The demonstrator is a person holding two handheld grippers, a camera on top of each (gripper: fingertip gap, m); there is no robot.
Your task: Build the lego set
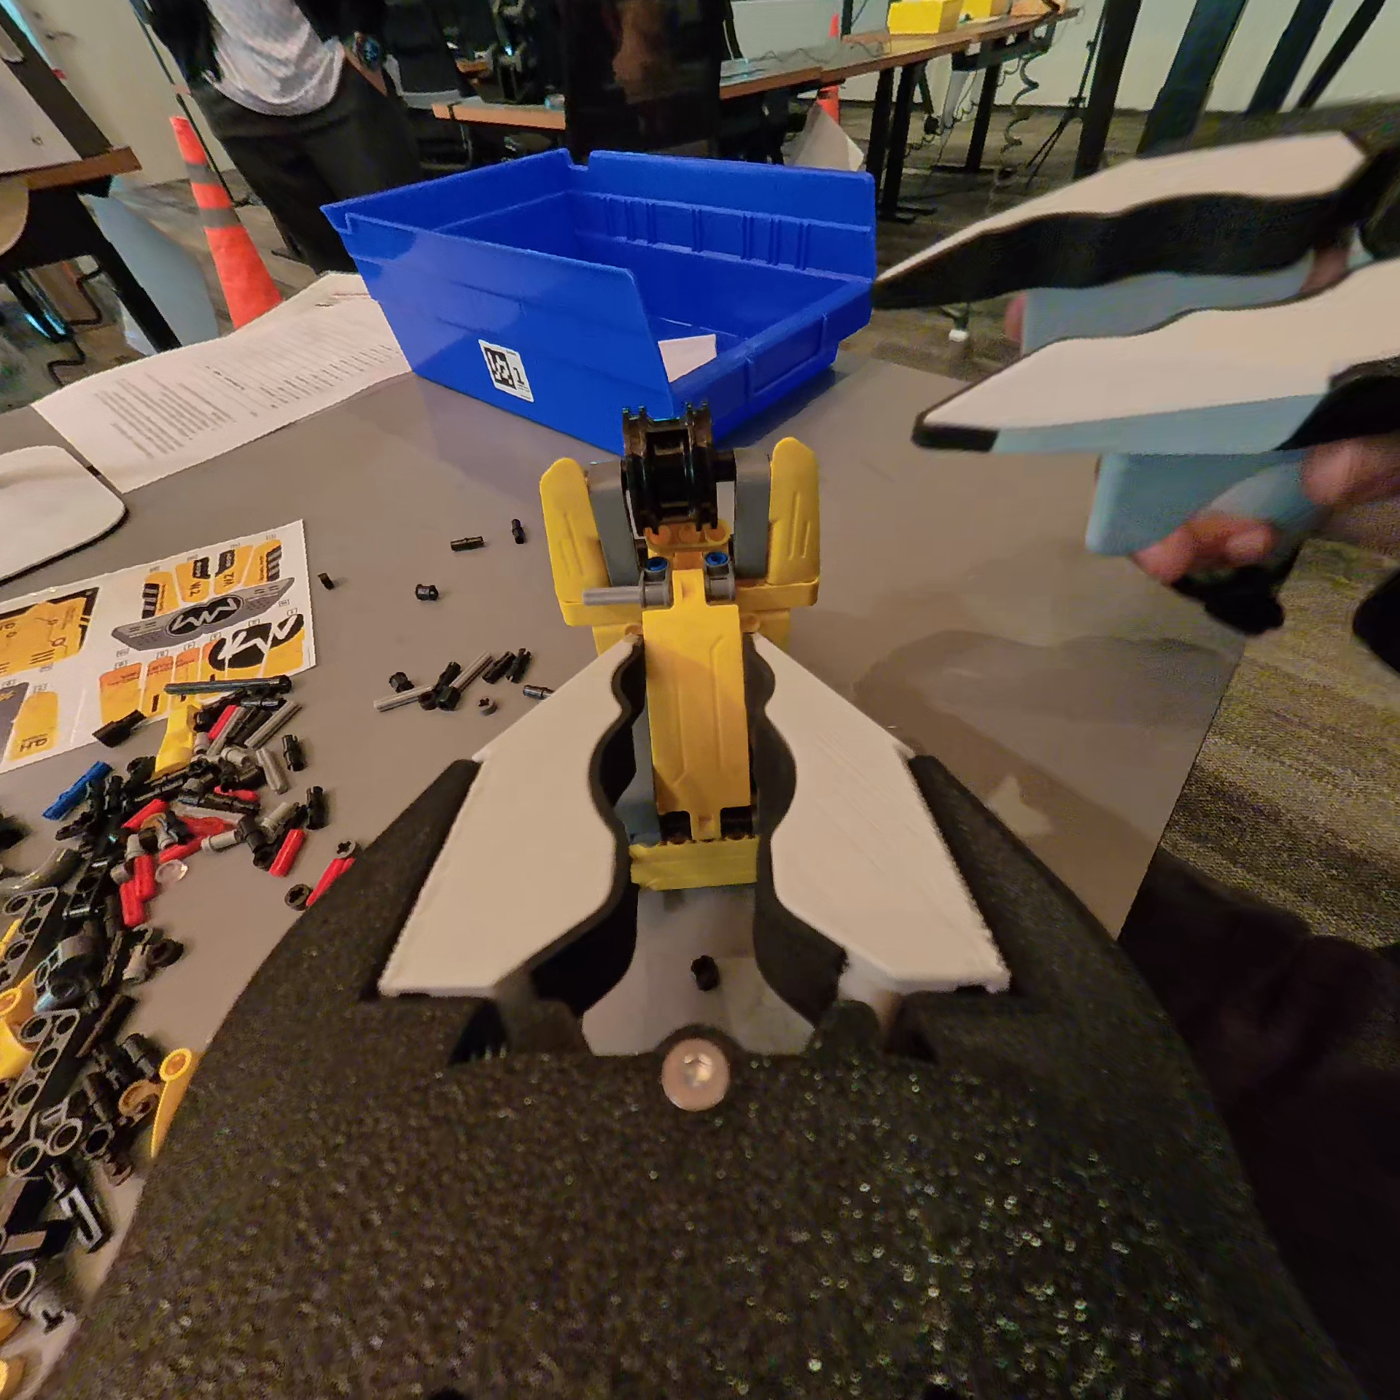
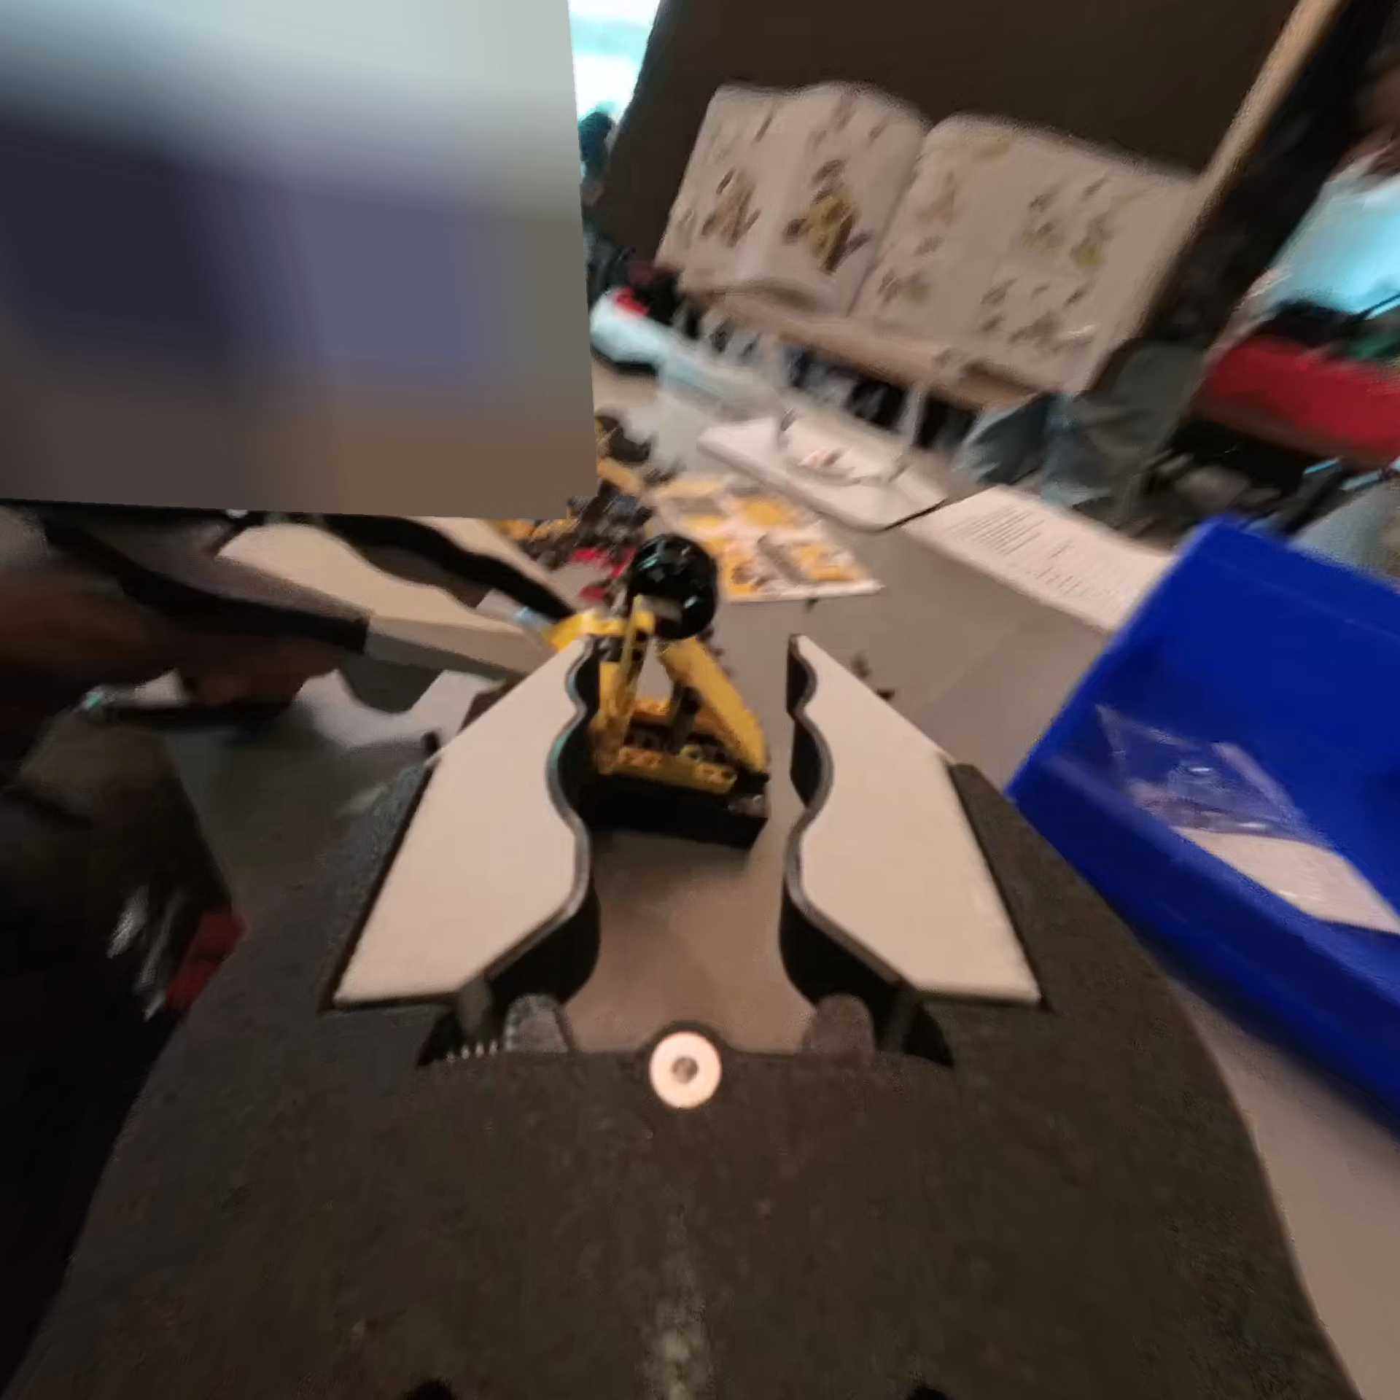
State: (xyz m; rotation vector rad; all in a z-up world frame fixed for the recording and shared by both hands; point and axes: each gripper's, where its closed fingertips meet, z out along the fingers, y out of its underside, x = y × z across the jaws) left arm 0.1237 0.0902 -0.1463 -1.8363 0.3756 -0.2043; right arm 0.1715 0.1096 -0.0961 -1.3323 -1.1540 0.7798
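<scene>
The left gripper (image 1: 693,659) pinches a yellow model (image 1: 682,598) on the worktop (image 1: 947,545), the right gripper's (image 2: 685,651) fingers are spread empty, and the blue bin (image 1: 606,280) holds paper (image 1: 689,354).

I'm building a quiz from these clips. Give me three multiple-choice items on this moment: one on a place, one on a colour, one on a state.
1. Where is the blue bin?
A. beyond the yellow model
B. on the floor
C. atop the loose parts

2. What colour is the wheel on top of the yellow model?
A. red
B. black
C. white

3. What is the left tool doing?
A. hanging open over the bin
B. lying on the sticker sheet
C. clamped on the model

Key: A, the bin stands on the table behind the model; B, the wheel is black; C, both fingers press the model's sides, while the right tool is open.
</scene>
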